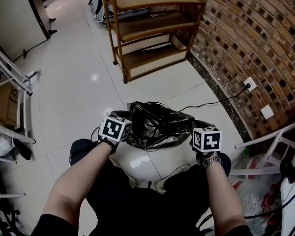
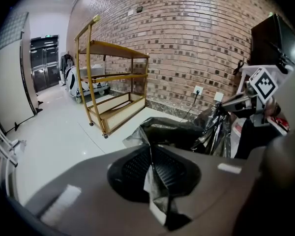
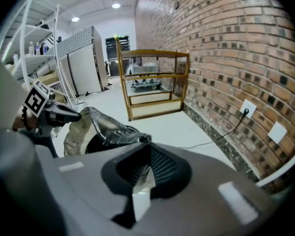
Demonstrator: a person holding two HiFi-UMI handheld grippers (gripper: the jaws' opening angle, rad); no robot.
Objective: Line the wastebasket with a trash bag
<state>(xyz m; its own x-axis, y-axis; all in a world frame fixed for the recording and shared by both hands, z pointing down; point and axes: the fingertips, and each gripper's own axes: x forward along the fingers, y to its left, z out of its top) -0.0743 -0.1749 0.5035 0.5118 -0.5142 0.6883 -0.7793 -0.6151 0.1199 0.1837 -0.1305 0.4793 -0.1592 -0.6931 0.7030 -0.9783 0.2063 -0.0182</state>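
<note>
I've got the left gripper [image 2: 155, 173] and the right gripper [image 3: 146, 173] each clenched on an opposite edge of the crinkled black plastic trash bag [image 1: 157, 124], which hangs stretched between them over the top of the round white wastebasket [image 1: 137, 157] on the pale tiled floor [image 1: 78, 73].

Bag [image 1: 157, 124]: black, glossy, crumpled, stretched across the bin top (opposite edges pinched in the left hand-held gripper [image 2: 150, 157] and the right hand-held gripper [image 3: 146, 167]). Bin [image 3: 73, 134]: round, pale wall, dark inside, upright on the floor, mouth mostly under the bag.
</note>
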